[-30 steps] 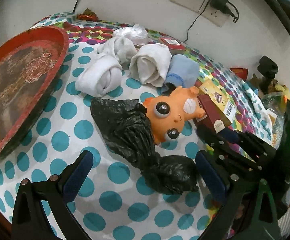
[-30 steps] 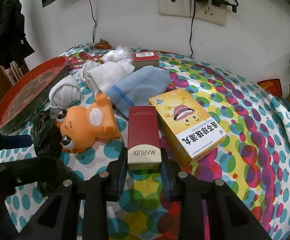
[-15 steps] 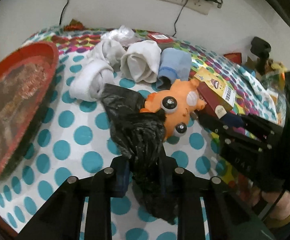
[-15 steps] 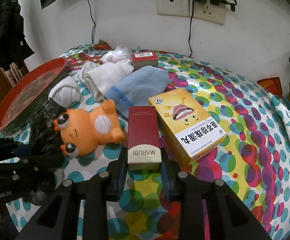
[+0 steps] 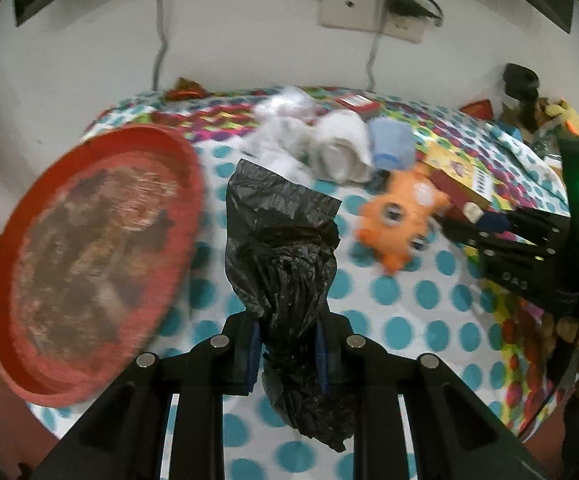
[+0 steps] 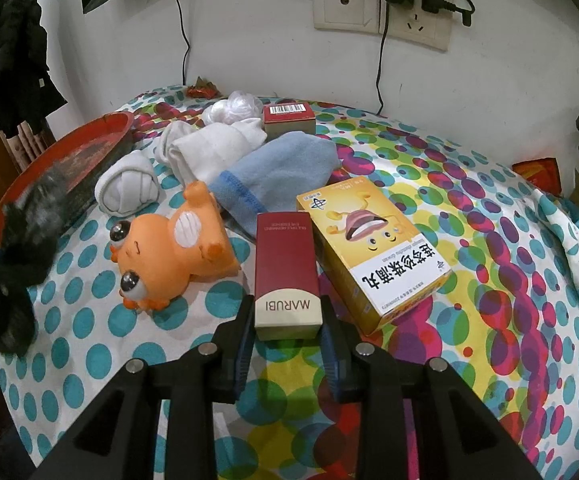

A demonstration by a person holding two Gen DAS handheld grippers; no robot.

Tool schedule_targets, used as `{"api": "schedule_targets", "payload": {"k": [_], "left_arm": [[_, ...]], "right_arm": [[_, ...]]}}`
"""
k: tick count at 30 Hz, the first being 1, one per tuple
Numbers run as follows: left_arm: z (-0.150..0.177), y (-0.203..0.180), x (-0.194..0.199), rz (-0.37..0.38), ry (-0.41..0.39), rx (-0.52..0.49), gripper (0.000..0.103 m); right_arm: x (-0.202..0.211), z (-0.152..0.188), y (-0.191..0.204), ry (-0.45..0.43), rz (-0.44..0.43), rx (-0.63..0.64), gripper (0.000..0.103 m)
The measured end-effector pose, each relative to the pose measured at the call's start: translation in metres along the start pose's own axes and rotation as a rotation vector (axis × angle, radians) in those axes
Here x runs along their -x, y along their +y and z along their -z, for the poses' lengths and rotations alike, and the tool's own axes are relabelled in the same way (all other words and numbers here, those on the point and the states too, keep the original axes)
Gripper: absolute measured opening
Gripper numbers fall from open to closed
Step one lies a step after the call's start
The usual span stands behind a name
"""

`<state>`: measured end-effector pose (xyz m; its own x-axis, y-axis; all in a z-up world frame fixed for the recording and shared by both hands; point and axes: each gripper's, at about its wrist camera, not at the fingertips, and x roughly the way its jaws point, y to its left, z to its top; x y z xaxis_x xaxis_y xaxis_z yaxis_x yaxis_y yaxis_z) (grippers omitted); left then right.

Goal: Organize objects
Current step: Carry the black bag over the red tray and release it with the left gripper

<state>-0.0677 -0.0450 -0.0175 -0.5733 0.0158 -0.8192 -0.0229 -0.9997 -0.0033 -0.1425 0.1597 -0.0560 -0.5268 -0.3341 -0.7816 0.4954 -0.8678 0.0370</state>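
The left gripper (image 5: 285,350) is clamped tight on a crumpled black plastic bag (image 5: 285,248) at frame centre, beside the red tray (image 5: 89,248) at left. The right gripper (image 6: 287,344) pinches the dark red MARUBI box (image 6: 285,268) at lower centre, between the orange toy (image 6: 173,248) and yellow box (image 6: 373,248).

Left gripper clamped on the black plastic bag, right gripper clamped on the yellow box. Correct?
Not quite. The right gripper is clamped on the dark red MARUBI box; the yellow box lies beside it, per the right wrist view. The left gripper does clamp the black plastic bag.
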Motion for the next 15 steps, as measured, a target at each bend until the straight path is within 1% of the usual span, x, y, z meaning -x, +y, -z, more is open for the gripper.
{"api": "schedule_targets", "payload": {"k": [4,7,10,15], "left_arm": [[-0.004,0.032,0.009,-0.040,-0.020,0.033,0.020],[-0.008,0.064,0.012,-0.067,-0.017,0.085,0.020],[-0.013,0.093,0.015,-0.117,-0.028,0.119,0.020],[-0.017,0.139,0.009,-0.206,-0.008,0.159,0.020]], "right_arm": [[0.000,0.000,0.001,0.001,0.009,0.008,0.030],[0.000,0.000,0.003,0.003,0.022,0.016,0.030],[0.000,0.001,0.004,0.004,0.032,0.022,0.030],[-0.001,0.000,0.006,0.005,0.048,0.027,0.030]]}}
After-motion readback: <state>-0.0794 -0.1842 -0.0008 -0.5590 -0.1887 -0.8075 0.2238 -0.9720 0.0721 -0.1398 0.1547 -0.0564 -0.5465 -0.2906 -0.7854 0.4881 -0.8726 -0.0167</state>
